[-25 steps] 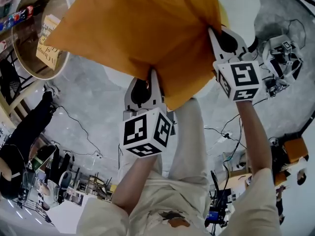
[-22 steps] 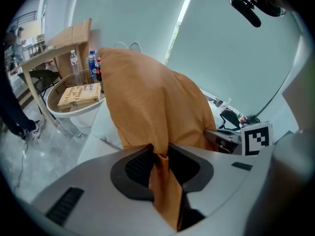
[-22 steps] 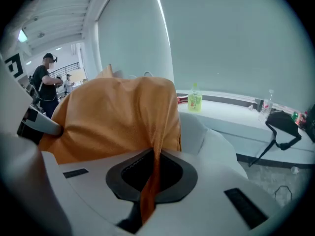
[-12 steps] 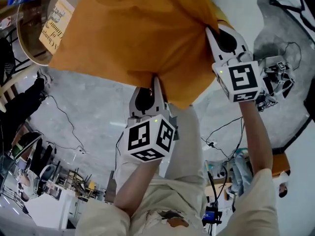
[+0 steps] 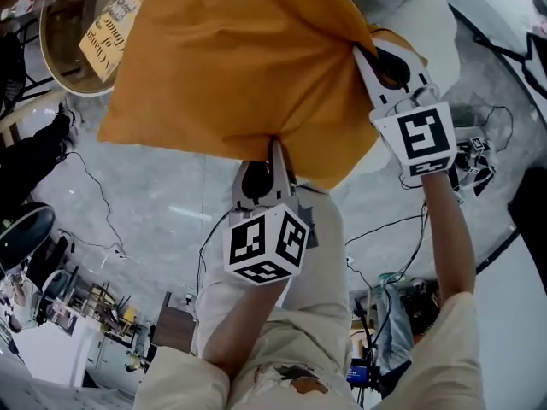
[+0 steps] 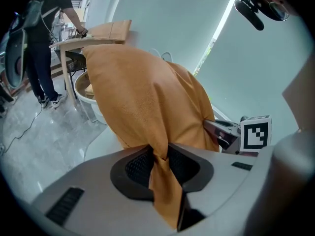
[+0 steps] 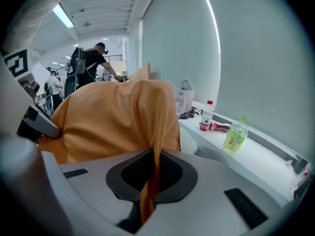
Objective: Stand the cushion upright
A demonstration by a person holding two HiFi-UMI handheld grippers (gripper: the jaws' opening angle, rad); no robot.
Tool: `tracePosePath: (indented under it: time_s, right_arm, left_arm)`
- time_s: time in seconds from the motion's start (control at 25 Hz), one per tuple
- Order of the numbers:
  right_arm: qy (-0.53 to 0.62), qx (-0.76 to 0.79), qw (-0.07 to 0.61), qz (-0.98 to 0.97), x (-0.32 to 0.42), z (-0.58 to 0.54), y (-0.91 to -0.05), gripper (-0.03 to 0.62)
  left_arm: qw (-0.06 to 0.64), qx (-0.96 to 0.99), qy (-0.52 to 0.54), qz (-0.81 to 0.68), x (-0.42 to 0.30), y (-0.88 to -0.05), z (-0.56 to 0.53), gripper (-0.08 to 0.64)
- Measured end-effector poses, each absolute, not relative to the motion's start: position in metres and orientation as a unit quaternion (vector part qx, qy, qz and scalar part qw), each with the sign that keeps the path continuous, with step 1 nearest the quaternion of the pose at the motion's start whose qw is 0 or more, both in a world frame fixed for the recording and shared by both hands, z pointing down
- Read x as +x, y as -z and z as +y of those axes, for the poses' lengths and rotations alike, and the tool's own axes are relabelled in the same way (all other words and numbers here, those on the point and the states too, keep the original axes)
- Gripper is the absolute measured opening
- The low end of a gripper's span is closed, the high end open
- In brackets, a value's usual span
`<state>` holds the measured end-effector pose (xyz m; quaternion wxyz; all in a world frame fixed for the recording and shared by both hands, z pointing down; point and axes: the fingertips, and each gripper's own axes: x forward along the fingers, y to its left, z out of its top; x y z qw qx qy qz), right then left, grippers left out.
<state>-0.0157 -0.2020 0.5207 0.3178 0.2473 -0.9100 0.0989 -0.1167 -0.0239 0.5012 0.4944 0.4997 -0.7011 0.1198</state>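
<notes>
An orange cushion [image 5: 239,67] hangs in the air between both grippers, above a white seat [image 5: 402,15]. My left gripper [image 5: 275,148] is shut on the cushion's near edge, with a fold of orange fabric [image 6: 160,156] pinched between its pads. My right gripper [image 5: 363,58] is shut on the cushion's right edge, a thin strip of cloth [image 7: 153,176] caught in its jaws. The cushion [image 6: 142,92] bulges upward ahead of the left gripper, and the right gripper's marker cube [image 6: 256,134] shows beside it. In the right gripper view the cushion [image 7: 113,117] fills the middle.
A round glass-topped table [image 5: 77,32] with a paper card stands at the upper left. Cables [image 5: 102,203] run over the grey floor. A white counter [image 7: 246,156] holds bottles [image 7: 236,132]. People stand by a wooden desk [image 6: 93,33] in the background.
Both grippers have swung the cushion further left and turned it, so it covers more of the round table. The right gripper has moved up the picture.
</notes>
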Motion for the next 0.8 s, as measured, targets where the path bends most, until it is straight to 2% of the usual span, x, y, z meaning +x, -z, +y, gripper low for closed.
tracePosePath:
  time_s: [0.52,0.8]
  right_arm:
    - [-0.069,0.194,0.288,-0.935,-0.098,-0.238,-0.505,0.028]
    - [-0.078,0.187,0.29,-0.935,-0.127,-0.25,-0.535,0.028]
  left_arm:
    - [0.466,0.465,-0.092,-0.747,-0.179,-0.49,-0.049,0.094]
    - [0.47,0.46,-0.114,-0.745,-0.207,-0.525,-0.061,0.095]
